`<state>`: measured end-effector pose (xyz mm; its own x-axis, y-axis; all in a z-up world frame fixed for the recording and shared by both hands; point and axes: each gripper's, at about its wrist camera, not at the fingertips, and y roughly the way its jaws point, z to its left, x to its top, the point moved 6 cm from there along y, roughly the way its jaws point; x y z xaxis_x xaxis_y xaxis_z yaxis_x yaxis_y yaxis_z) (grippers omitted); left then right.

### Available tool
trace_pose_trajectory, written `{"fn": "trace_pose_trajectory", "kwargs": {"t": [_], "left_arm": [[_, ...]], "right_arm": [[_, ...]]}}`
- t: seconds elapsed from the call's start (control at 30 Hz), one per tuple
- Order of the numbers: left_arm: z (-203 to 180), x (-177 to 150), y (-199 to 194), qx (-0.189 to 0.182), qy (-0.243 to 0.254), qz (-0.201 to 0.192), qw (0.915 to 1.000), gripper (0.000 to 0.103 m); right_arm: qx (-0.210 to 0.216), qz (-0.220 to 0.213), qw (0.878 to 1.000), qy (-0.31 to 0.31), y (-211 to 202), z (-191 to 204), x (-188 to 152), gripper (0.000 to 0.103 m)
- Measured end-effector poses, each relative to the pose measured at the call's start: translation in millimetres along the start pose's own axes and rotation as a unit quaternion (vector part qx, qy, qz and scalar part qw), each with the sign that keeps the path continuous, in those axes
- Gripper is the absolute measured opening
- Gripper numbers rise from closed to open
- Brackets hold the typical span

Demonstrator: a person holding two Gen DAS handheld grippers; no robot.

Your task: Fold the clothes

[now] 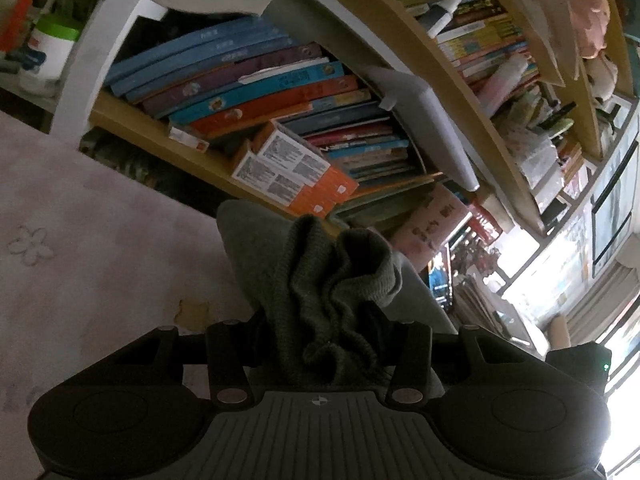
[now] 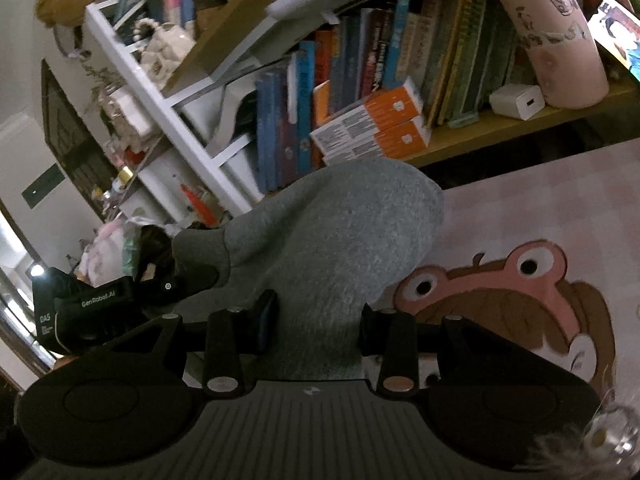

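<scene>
Between the tongs: a grey garment, lifted clear of the worktop.
Left tongs: clamped on bunched, ribbed olive-grey fabric.
Right tongs: clamped on smooth grey cloth that rises in a rounded hump.
Worktop: pink cover with a cartoon frog.
Behind: bookshelf crammed with books, orange boxes.

Both grippers, the left gripper and right gripper, are matte black behind the fingers, with silver screws, round side housings and a ribbed grey centre plate
</scene>
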<state>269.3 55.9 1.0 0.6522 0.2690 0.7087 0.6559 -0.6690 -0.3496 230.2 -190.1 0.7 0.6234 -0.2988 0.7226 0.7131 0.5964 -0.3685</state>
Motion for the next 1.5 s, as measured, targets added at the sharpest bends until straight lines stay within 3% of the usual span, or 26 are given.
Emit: {"fn": "trace_pose_trajectory", "kwargs": {"t": [0.5, 0.87, 1.03, 1.1, 1.13, 1.3, 1.5], "left_arm": [[13.8, 43.9, 73.7, -0.003, 0.007, 0.000, 1.0000, 0.046], [31.1, 37.9, 96.8, -0.016, -0.013, 0.008, 0.9997, 0.048], [35.9, 36.2, 93.8, -0.011, -0.032, 0.005, 0.9994, 0.065], [37.1, 36.2, 90.1, -0.007, -0.035, 0.001, 0.9994, 0.074], [36.6, 36.4, 85.9, -0.003, -0.031, -0.003, 0.9995, 0.075], [32.0, 31.4, 59.3, 0.009, -0.006, -0.027, 0.9996, 0.083], [22.6, 18.3, 34.1, 0.031, 0.016, -0.042, 0.9985, 0.086]], "right_arm": [[-0.008, -0.016, 0.998, 0.057, 48.1, -58.6, 44.9, 0.036], [-0.015, -0.001, 0.996, 0.092, 67.2, -90.4, 46.8, 0.040], [-0.025, -0.003, 0.995, 0.096, 67.3, -90.4, 43.1, 0.051], [-0.031, -0.007, 0.995, 0.095, 64.5, -91.0, 42.7, 0.068], [-0.035, -0.011, 0.995, 0.095, 62.4, -91.2, 42.7, 0.070], [-0.038, -0.033, 0.994, 0.094, 47.3, -89.0, 42.9, 0.074], [-0.051, -0.038, 0.995, 0.083, 31.0, -79.7, 31.2, 0.075]]}}
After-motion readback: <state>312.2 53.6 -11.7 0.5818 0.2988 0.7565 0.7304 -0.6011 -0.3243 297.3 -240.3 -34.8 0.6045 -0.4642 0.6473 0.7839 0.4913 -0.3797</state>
